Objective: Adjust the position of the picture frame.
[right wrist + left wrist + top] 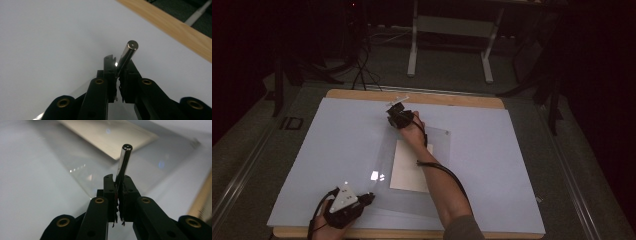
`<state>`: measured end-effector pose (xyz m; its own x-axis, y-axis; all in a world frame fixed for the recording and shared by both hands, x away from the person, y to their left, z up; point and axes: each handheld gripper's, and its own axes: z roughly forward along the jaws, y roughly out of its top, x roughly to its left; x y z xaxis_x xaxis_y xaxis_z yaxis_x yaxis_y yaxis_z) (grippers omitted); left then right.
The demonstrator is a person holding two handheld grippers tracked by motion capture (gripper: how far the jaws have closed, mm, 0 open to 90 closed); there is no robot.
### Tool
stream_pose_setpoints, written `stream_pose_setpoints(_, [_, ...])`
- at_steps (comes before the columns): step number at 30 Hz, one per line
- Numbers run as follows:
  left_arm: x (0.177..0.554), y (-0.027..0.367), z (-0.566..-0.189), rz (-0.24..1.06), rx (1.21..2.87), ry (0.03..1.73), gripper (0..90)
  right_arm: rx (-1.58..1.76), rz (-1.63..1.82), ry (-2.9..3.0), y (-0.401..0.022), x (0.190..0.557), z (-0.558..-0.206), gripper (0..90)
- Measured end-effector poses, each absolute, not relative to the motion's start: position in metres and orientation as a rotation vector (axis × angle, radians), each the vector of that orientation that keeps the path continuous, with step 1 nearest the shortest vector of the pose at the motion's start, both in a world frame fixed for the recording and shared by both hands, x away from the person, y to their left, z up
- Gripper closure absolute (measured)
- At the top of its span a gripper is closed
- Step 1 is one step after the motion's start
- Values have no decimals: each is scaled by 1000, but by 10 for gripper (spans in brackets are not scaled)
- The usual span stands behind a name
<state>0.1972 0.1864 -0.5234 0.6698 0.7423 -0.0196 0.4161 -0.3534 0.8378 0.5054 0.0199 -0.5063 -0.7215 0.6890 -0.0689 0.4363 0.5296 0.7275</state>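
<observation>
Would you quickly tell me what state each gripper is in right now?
Left gripper: shut on a metal pin.
Right gripper: shut on a second metal pin.

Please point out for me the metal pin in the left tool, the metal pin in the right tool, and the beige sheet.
left metal pin [124, 160], left gripper view, its shaft.
right metal pin [128, 53], right gripper view, its shaft.
beige sheet [404, 165], high view, its bare left half.

Table and room beyond the work area

A pale blue mat [337, 145] covers the wooden table [452, 99], whose bare edge shows along the far side. Beyond it, a white-legged desk frame [449, 35] stands on dark carpet, with black cables [362, 65] trailing to its left.
</observation>
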Motion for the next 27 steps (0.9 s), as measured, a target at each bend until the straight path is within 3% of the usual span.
stream_pose_setpoints(8, [225, 230, -503, 575, 1862, 1054, 836, 1059, 1063, 2347, -49, 500, -478, 859])
stream_pose_setpoints(15, [296, 255, -473, 577, 1797, 1104, 808, 1181, 1113, 2286, -118, 476, -462, 858])
stream_pose_setpoints(22, [388, 234, -483, 442, 1844, 1161, 811, 1296, 1020, 2244, -171, 449, -468, 855])
stream_pose_setpoints(27, [417, 209, -519, 373, 1900, 1234, 818, 1305, 894, 2244, -191, 435, -489, 854])
